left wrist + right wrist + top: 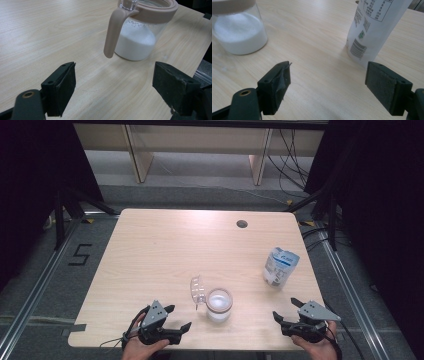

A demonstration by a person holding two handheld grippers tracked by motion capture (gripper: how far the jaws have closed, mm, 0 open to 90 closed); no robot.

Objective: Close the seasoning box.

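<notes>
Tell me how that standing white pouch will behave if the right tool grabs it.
The pouch looks like soft film, so it would probably dent under the jaws. It stands tall on a narrow base, so a nudge may tip it. Its glossy skin might slip.

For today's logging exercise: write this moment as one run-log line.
left gripper: open, idle | right gripper: open, idle | jar: lid flipped open, white powder inside | pouch: upright, untouched
</notes>
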